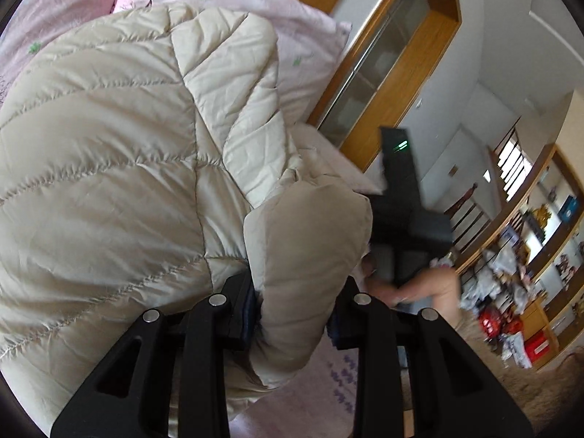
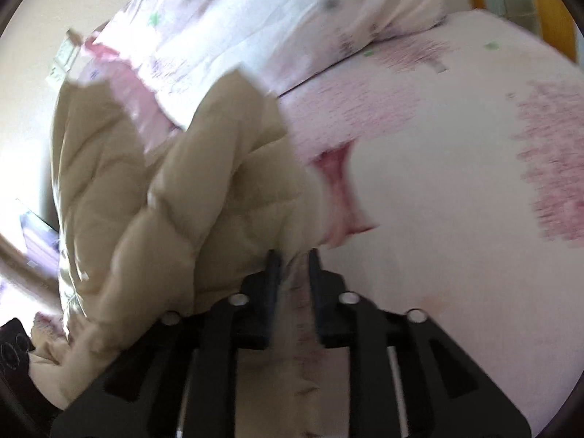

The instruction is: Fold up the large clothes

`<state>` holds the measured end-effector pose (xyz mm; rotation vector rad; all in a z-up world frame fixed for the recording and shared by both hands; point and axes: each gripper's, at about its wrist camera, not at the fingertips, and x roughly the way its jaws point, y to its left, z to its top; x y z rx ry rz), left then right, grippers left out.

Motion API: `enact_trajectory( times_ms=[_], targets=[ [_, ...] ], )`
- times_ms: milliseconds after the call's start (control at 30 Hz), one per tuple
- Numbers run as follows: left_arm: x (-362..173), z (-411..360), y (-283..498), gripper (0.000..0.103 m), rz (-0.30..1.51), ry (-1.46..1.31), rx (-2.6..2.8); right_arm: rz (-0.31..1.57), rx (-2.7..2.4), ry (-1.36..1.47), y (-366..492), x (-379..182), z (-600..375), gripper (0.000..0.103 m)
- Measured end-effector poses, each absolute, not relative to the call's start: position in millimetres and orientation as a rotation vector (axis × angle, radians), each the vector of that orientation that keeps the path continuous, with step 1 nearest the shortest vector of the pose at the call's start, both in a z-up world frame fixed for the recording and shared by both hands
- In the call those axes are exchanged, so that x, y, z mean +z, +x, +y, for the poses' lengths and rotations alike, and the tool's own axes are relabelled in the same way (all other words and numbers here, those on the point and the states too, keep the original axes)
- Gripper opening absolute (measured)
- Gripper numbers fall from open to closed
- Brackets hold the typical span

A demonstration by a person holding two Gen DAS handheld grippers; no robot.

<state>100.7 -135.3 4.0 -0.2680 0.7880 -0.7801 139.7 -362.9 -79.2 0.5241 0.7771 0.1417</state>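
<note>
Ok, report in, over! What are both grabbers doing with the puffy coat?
Left gripper shut on coat. Right gripper pinching coat edge, view blurry. Coat over pink bedding. Nothing in the way.

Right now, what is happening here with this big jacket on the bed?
A person with a gripper in each hand is folding a beige puffer jacket on a bed with pink bedding. The left gripper is clamped on a padded fold of it. The right gripper sits at the jacket's edge, jaws narrowly apart; that view is blurred, so its grip is unclear.
</note>
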Motion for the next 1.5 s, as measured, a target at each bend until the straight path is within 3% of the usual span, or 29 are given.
enact_trajectory(
  times_ms=[100, 267, 367, 667, 700, 733, 767, 867, 1067, 1300, 1500],
  targets=[
    [-0.2, -140.8, 98.6, 0.037, 0.800, -0.218, -0.768, 0.695, 0.022, 0.534, 126.1, -60.3, -389.2, 0.027],
    [-1.2, -147.8, 96.1, 0.047, 0.801, -0.159, -0.760, 0.615, 0.212, 0.583, 119.3, -20.3, -390.0, 0.055],
    [1.1, -154.1, 93.1, 0.053, 0.800, -0.127, -0.760, 0.639, 0.367, 0.592, 131.0, -5.4, -372.8, 0.066],
    [2.4, -162.9, 87.4, 0.063, 0.797, -0.018, -0.747, 0.729, 0.470, 0.496, 170.5, 17.5, -319.7, 0.069],
    [2.7, -164.0, 88.6, 0.063, 0.799, -0.015, -0.747, 0.729, 0.466, 0.489, 172.3, 18.7, -317.3, 0.067],
    [2.7, -165.7, 89.9, 0.063, 0.800, -0.012, -0.749, 0.725, 0.457, 0.476, 173.0, 19.5, -313.2, 0.052],
    [2.8, -165.2, 89.6, 0.063, 0.799, -0.011, -0.748, 0.724, 0.445, 0.464, 175.2, 19.6, -311.5, 0.029],
    [4.8, -165.4, 89.4, 0.065, 0.794, -0.015, -0.764, 0.742, 0.431, 0.482, 182.0, 11.9, -317.2, 0.017],
    [33.3, -135.1, 86.9, 0.066, 0.814, -0.120, -0.865, 0.769, 0.398, 0.521, 187.5, -6.6, -334.6, 0.015],
    [93.0, -46.6, 111.2, 0.068, 0.703, -0.210, -0.674, 0.786, 0.411, 0.537, 191.8, -9.4, -339.5, 0.015],
    [82.7, -10.1, 140.4, 0.068, 0.748, -0.201, -0.489, 0.796, 0.417, 0.525, 195.2, -7.6, -339.0, 0.015]
  ],
)
